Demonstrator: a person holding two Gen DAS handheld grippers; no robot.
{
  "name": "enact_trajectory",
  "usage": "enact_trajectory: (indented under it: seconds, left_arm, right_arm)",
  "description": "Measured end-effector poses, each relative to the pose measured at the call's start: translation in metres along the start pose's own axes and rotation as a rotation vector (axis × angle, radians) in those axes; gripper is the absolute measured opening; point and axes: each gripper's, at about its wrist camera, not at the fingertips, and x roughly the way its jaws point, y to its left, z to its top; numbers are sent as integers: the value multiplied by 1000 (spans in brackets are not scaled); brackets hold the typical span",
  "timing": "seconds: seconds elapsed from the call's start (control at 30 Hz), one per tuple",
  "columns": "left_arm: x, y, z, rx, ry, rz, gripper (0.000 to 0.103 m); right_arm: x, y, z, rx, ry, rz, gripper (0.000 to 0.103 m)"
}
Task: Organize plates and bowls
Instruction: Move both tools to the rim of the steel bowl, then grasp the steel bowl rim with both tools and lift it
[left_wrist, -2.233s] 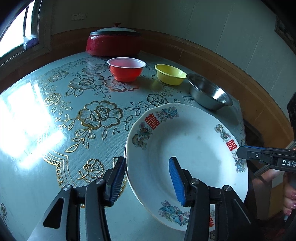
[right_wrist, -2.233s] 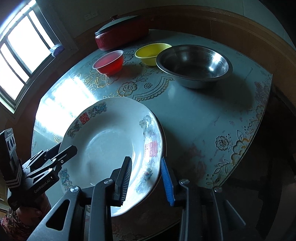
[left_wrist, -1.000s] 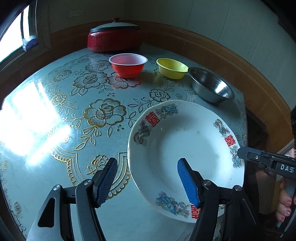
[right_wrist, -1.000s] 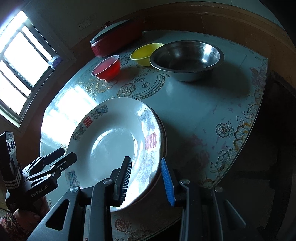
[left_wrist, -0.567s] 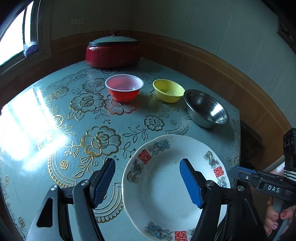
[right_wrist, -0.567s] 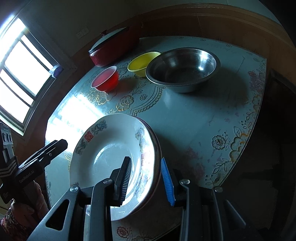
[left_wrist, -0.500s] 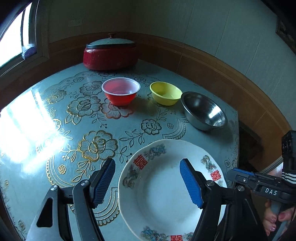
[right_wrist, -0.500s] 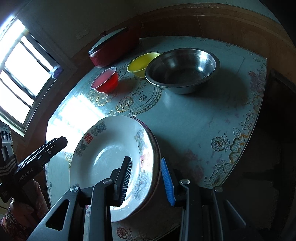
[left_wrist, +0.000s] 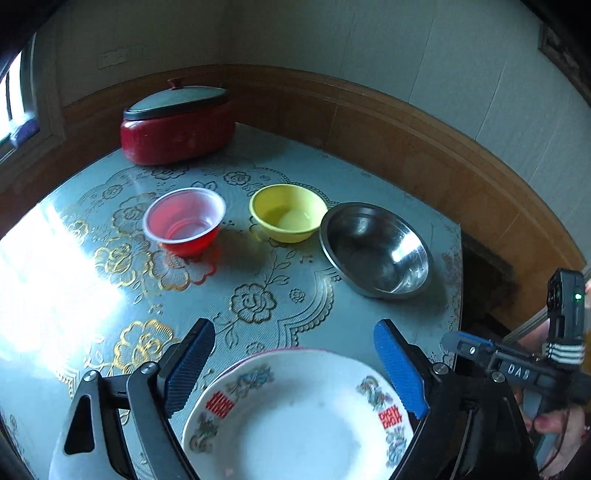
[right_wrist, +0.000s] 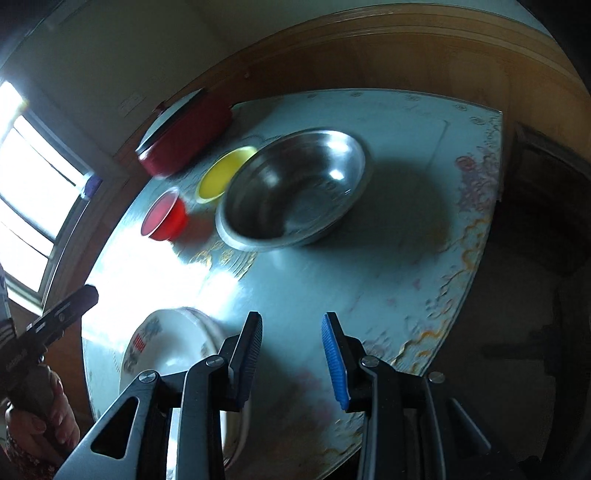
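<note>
A white plate (left_wrist: 303, 424) with red characters and floral trim rests on another plate at the table's near edge; it also shows in the right wrist view (right_wrist: 166, 350). My left gripper (left_wrist: 295, 369) is open and empty, held above the plate's far rim. My right gripper (right_wrist: 291, 354) is open and empty, to the right of the plates over bare table. Beyond stand a red plastic bowl (left_wrist: 184, 221), a yellow bowl (left_wrist: 288, 212) and a steel bowl (left_wrist: 375, 251). The right wrist view shows the steel bowl (right_wrist: 291, 188) closest to it.
A red lidded pot (left_wrist: 177, 122) stands at the table's far edge by the wooden wall panel. The floral tablecloth (left_wrist: 258, 302) covers the table. The table's right edge (right_wrist: 476, 258) drops off to a dark floor. A window is at left.
Both grippers have pulled back and risen away from the stacked plates. The right gripper has let go of the plate rim and swung right; its jaws are wider.
</note>
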Motion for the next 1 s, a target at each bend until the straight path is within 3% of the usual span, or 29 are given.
enact_trajectory:
  seconds: [0.27,0.6,0.83,1.0]
  left_arm:
    - [51,-21,35,-17,77,-28,89]
    - [123,-30,73,-58,163,-2,89]
    - [163,-24,75,-108,250,8,87]
    - [179,-30,73,-63,273,19,75]
  right_arm:
    - [10,-45,53,126,-29,-34,35]
    - [51,-56,117,139,-17,-37,35]
    - [85,-58,134,141,36,-35,35]
    - [99,-61,133,159,52,-20,33]
